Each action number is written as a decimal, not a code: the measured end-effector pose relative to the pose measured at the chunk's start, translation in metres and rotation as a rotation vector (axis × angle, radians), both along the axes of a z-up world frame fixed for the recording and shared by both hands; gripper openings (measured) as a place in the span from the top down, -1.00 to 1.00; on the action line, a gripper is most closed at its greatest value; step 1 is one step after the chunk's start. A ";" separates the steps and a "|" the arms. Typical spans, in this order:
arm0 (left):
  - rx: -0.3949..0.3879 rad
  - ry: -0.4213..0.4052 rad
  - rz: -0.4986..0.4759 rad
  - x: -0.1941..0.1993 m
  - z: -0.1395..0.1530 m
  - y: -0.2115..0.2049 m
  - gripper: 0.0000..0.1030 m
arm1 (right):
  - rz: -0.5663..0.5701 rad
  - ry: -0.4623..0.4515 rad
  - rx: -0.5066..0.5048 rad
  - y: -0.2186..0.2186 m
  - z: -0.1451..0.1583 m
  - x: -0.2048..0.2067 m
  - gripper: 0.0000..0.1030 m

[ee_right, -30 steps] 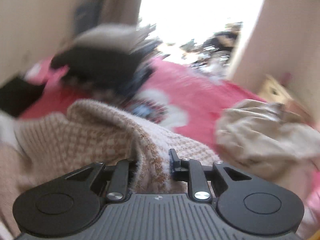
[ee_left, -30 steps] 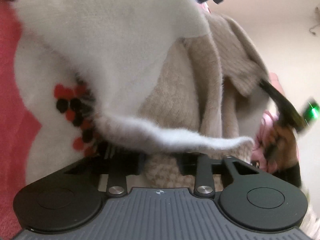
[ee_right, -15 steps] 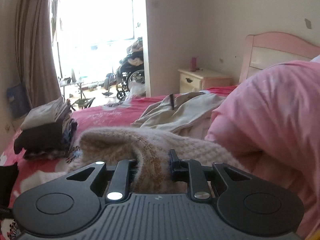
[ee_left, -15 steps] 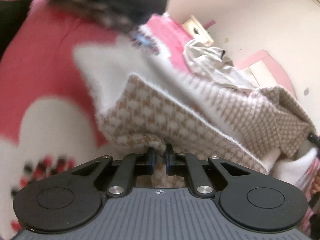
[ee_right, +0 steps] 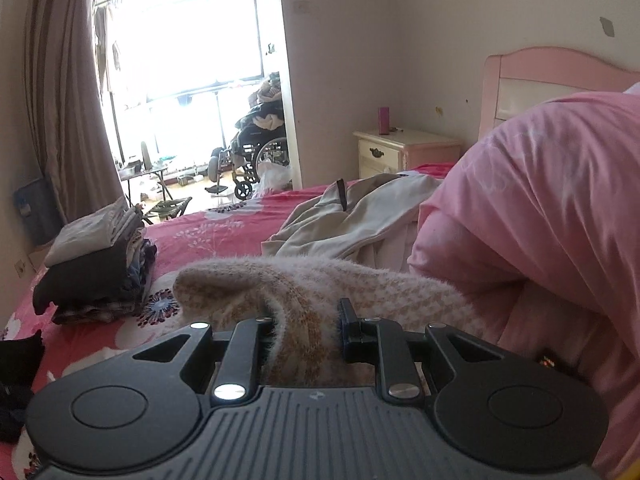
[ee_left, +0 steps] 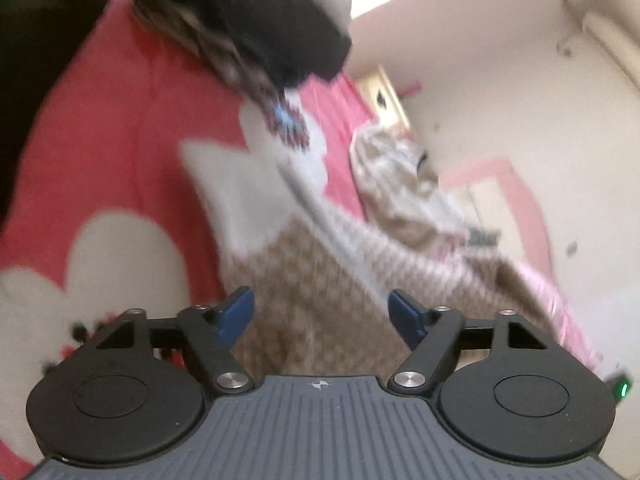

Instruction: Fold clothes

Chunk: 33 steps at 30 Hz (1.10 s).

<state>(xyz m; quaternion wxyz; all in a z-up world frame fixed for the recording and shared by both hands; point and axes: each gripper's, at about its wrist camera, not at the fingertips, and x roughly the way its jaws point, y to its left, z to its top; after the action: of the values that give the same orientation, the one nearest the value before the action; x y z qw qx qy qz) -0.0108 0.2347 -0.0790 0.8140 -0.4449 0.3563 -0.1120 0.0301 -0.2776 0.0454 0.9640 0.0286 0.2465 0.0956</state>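
A fuzzy beige-and-white houndstooth sweater (ee_left: 320,292) lies on the red floral bedspread (ee_left: 120,168). My left gripper (ee_left: 321,310) hovers just above the sweater with its blue pads far apart; its jaws are opening and the pads do not press on the cloth. In the right wrist view my right gripper (ee_right: 306,326) is shut on a bunched fold of the same sweater (ee_right: 360,280), which drapes away over the bed. The left wrist view is blurred.
A stack of folded dark and grey clothes (ee_right: 100,264) sits on the bed at left, also blurred (ee_left: 256,20) at the top. A crumpled beige garment (ee_right: 352,212) lies further back. A pink sleeve (ee_right: 540,208) fills the right. Nightstand (ee_right: 404,152) and pink headboard (ee_right: 560,76) stand behind.
My left gripper let go of the sweater, opened wide and lifted away from it. My right gripper swung to face the window and headboard, then held still, still gripping the sweater.
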 end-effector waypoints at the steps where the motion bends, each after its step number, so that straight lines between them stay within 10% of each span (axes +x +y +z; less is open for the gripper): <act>1: 0.019 0.023 0.012 0.009 0.000 0.001 -0.59 | 0.003 -0.005 0.001 0.000 0.001 -0.005 0.58; 7: 0.183 0.202 -0.082 0.058 -0.011 -0.020 -0.57 | 0.021 -0.033 -0.031 0.008 0.001 -0.026 0.57; 13: 0.139 0.282 -0.259 0.043 -0.037 -0.050 -0.51 | 0.036 -0.049 -0.040 0.011 0.002 -0.041 0.57; 15: 0.120 0.300 -0.295 0.036 -0.047 -0.063 -0.22 | 0.043 -0.052 -0.038 0.012 0.003 -0.046 0.57; 24: 0.158 0.201 -0.186 0.016 -0.046 -0.072 0.59 | 0.034 -0.072 0.000 0.014 0.008 -0.071 0.57; 33: 0.106 -0.012 -0.112 -0.035 0.019 -0.040 0.80 | 0.027 -0.085 0.101 -0.001 0.047 -0.137 0.57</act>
<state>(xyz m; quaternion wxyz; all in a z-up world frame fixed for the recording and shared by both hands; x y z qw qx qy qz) -0.0462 0.1949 -0.0595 0.8309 -0.3797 0.3815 -0.1409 -0.1073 -0.2786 0.0927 0.9696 0.0697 0.2003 0.1219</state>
